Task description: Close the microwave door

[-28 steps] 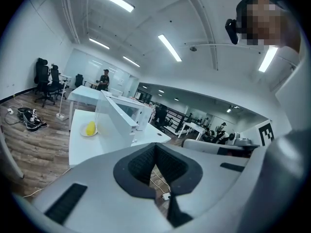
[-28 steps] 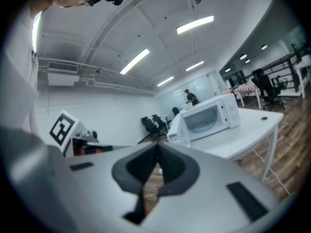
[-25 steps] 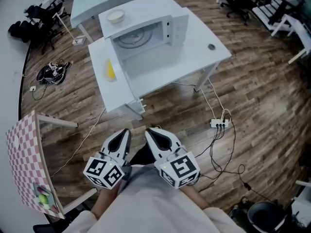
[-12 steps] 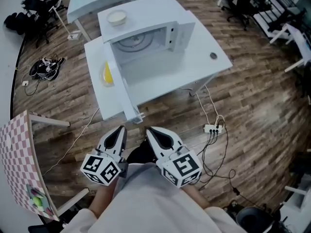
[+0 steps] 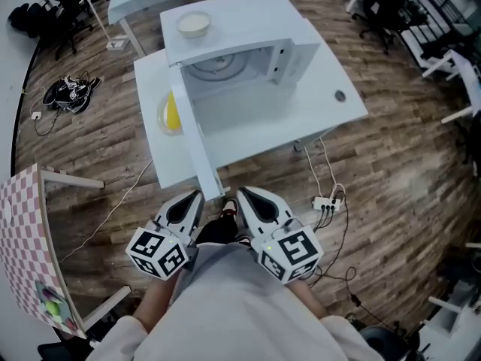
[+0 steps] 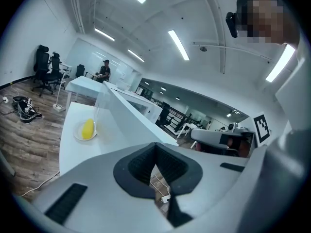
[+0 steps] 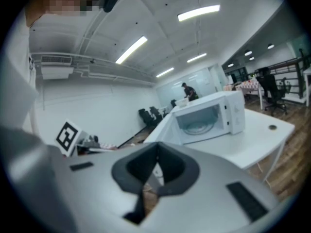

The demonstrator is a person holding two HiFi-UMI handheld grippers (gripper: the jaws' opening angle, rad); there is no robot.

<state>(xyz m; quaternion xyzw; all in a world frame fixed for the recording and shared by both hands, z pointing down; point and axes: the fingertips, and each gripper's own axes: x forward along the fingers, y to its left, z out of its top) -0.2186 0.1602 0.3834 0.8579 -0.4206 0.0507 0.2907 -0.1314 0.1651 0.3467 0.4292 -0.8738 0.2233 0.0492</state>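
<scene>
A white microwave (image 5: 248,32) stands on a white table (image 5: 331,81) with its cavity and glass turntable exposed. Its door (image 5: 192,138) is swung wide open and sticks out toward me past the table's near edge. The right gripper view has the microwave (image 7: 214,113) ahead; the left gripper view looks along the open door (image 6: 129,115). My left gripper (image 5: 197,196) and right gripper (image 5: 242,195) are held close to my body just short of the door's end, both shut and empty, apart from the door.
A bowl (image 5: 194,24) sits on the microwave. Left of the door, a yellow item on a plate (image 5: 170,116). A small dark disc (image 5: 340,95) lies on the table's right. Power strip with cables (image 5: 325,201) on the floor; a checkered table (image 5: 30,232) at left.
The table and microwave have drawn nearer in the head view; the door's end now sits just ahead of both grippers. The grippers stay shut, side by side.
</scene>
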